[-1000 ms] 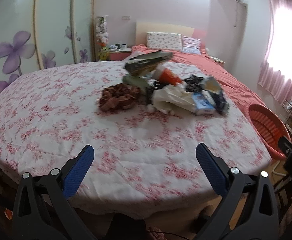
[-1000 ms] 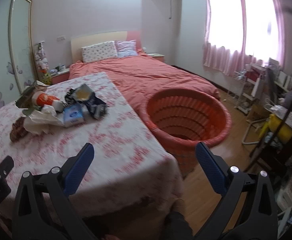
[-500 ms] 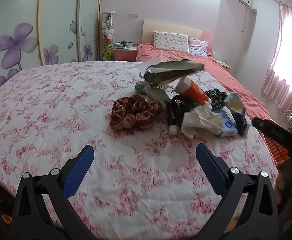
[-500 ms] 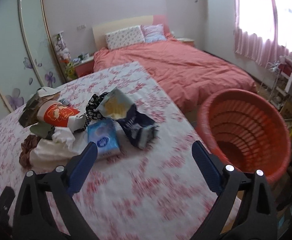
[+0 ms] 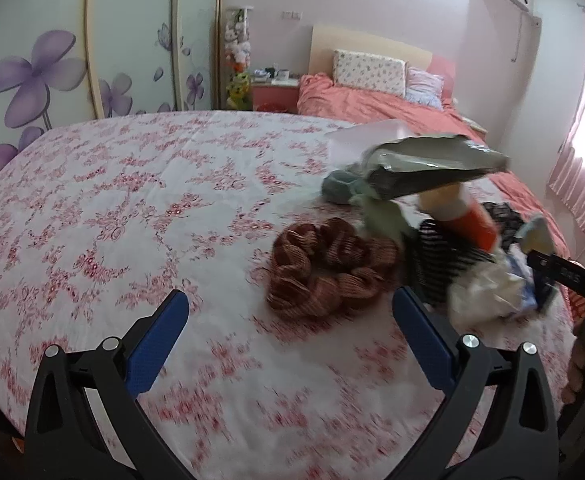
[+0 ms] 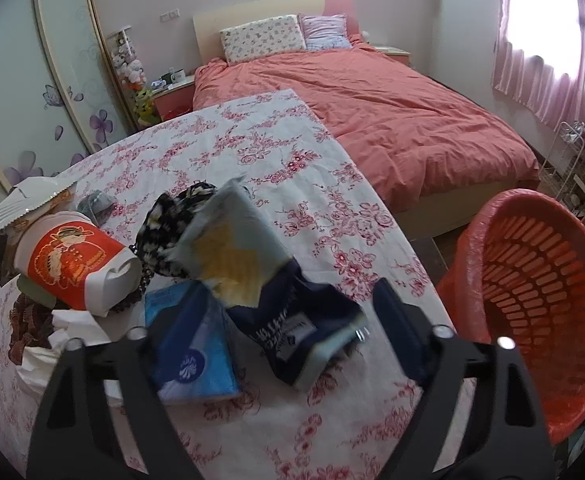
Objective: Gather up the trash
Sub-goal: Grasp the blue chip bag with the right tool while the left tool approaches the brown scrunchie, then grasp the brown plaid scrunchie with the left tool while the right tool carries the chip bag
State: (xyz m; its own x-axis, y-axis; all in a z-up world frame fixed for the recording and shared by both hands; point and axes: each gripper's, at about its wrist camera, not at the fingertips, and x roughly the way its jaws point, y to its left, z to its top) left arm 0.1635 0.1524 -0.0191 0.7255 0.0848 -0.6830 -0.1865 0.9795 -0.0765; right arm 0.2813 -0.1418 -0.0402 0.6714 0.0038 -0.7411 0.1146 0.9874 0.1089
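Two beds fill our view: the coral bed (image 6: pixel 392 92) at the far wall, and the nearer bed under a floral sheet (image 5: pixel 132 200) carrying the trash. The orange basket (image 6: pixel 540 304) stands on the floor off that bed's right edge. The trash pile lies near the same edge: a red paper cup (image 6: pixel 72 268) on its side, a dark snack bag (image 6: pixel 288 324) and a blue tissue pack (image 6: pixel 196 356). Our right gripper (image 6: pixel 264 316) has just been narrowing, its fingers flanking the snack bag and tissue pack, not pressing them. Our left gripper (image 5: pixel 288 320) hangs wide open, empty, before a brown scrunchie (image 5: pixel 328 268).
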